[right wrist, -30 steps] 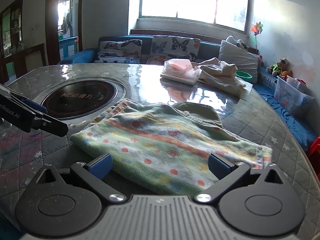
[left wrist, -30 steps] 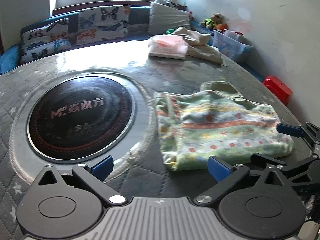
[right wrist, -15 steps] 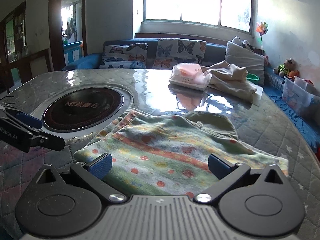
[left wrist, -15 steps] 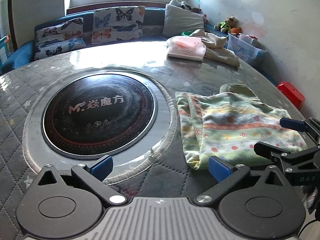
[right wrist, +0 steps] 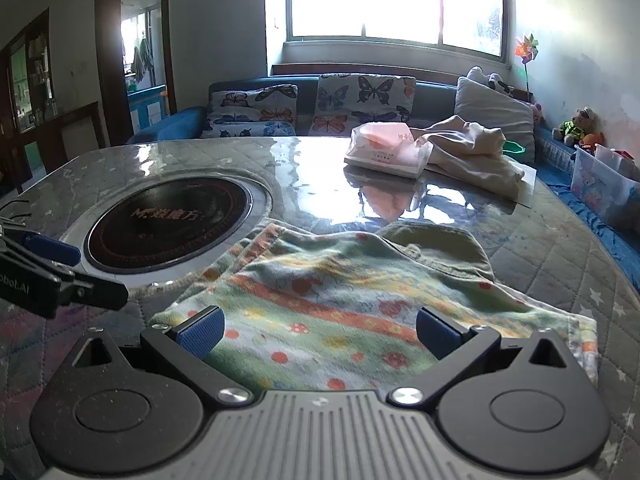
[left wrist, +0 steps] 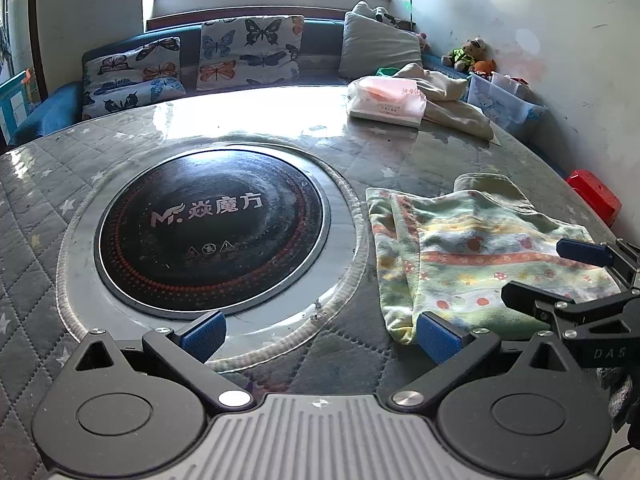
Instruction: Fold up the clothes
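Observation:
A folded green patterned garment with orange stripes and dots lies flat on the quilted table, right of the round black cooktop. It fills the middle of the right wrist view. My left gripper is open and empty, above the table's near edge, left of the garment's corner. My right gripper is open and empty, just above the garment's near edge. The right gripper also shows at the right edge of the left wrist view. The left gripper shows at the left of the right wrist view.
A pink-and-white tissue pack and a beige crumpled cloth lie at the table's far side. A sofa with butterfly cushions stands behind. A clear storage box and a red box sit off the right.
Both grippers have pulled back and up from the garment, so more table and cooktop show. The garment lies still. Both stay open.

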